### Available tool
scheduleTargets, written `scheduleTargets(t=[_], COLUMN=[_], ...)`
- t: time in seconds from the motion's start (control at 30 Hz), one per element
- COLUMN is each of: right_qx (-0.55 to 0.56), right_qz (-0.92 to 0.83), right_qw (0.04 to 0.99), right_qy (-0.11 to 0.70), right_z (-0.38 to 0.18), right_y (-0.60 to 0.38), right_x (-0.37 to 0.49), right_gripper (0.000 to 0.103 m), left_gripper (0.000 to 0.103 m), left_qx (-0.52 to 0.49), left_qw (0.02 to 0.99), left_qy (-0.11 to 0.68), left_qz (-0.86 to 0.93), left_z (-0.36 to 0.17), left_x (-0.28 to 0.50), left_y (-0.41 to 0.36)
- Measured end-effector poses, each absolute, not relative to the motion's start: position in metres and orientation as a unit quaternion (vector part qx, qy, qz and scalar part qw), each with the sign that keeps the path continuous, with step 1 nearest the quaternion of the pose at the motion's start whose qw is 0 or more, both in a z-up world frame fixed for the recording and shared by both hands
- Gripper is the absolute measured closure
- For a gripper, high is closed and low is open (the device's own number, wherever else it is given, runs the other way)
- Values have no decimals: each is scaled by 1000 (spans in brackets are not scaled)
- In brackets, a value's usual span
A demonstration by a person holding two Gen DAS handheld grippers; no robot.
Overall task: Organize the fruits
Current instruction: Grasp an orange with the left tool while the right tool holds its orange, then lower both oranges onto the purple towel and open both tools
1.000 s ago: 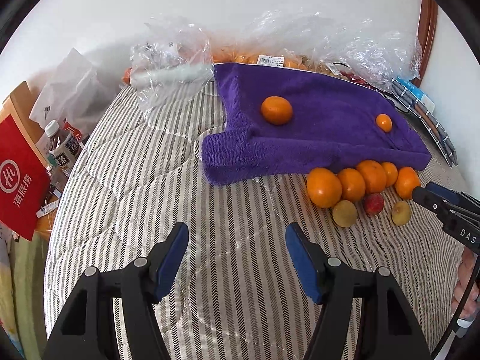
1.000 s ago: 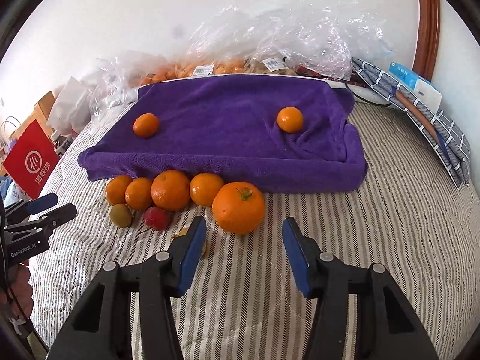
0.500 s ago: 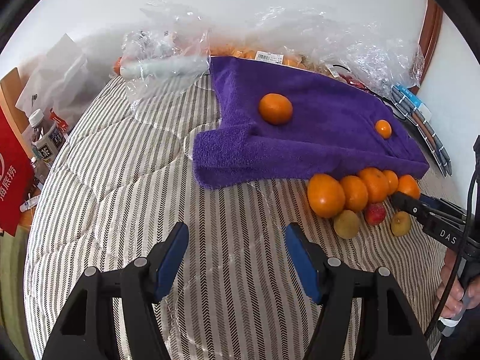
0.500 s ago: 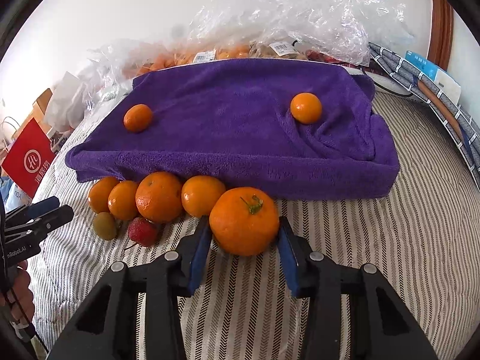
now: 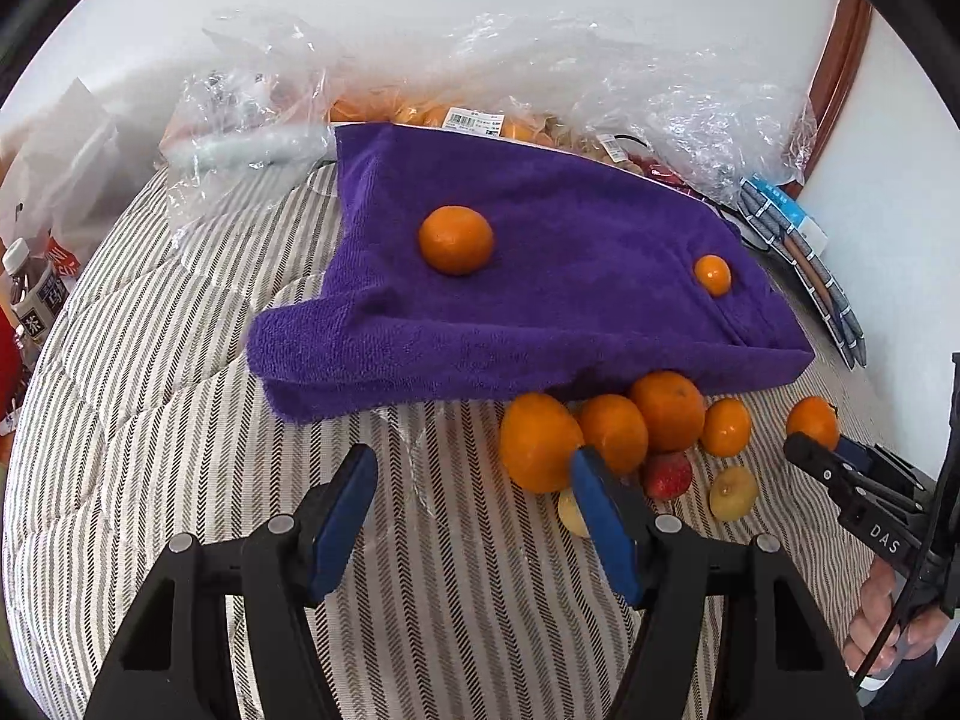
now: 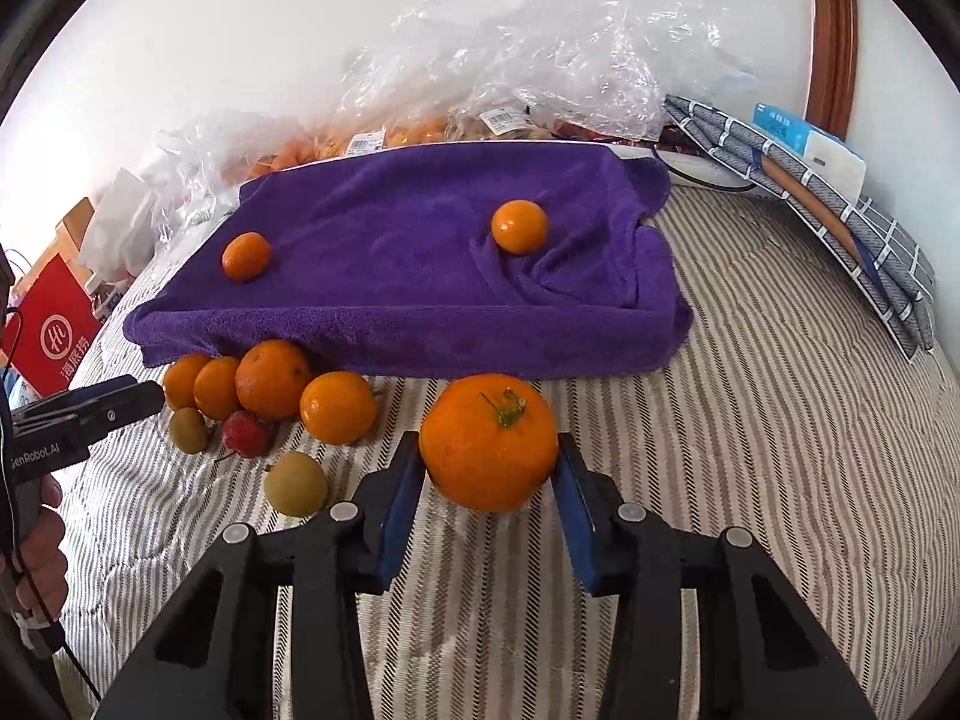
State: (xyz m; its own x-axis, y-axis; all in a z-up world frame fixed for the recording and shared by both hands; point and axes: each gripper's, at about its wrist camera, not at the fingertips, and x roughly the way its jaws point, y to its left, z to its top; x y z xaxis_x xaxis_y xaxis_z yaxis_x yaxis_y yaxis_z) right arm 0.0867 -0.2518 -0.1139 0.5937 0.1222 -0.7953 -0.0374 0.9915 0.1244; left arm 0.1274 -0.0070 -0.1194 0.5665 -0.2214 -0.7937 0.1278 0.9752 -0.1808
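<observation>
Right claw (image 6: 487, 471) pinching the stemmed orange (image 6: 489, 443) (seemingly just off the bed (image 6: 750, 420)); left claw (image 5: 474, 510) spread wide, empty, near the fruit cluster (image 5: 624, 438).

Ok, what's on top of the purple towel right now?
Two oranges sit on the purple towel: one left, one right. Whatever the towel covers is hidden.

We see bright, even daylight in both views, with soft shadows under the purple towel (image 5: 540, 300). Glare glints on the plastic bags (image 6: 540, 48). Fisheye distortion bends the edges inside a black vignette; focus stays mostly sharp.
</observation>
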Motion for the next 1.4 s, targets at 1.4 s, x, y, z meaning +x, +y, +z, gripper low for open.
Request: scheduleTargets(t=[1.4], right_qx=[47], right_qz=[30], right_qw=[897], right_qy=[438], right_z=[-115], right_y=[-259], right_x=[89], right_gripper=[61], left_gripper=[72], left_qx=[-53], left_qw=[887], left_qy=[445], left_qz=[-111], left_z=[-121], left_x=[122], left_y=[-10])
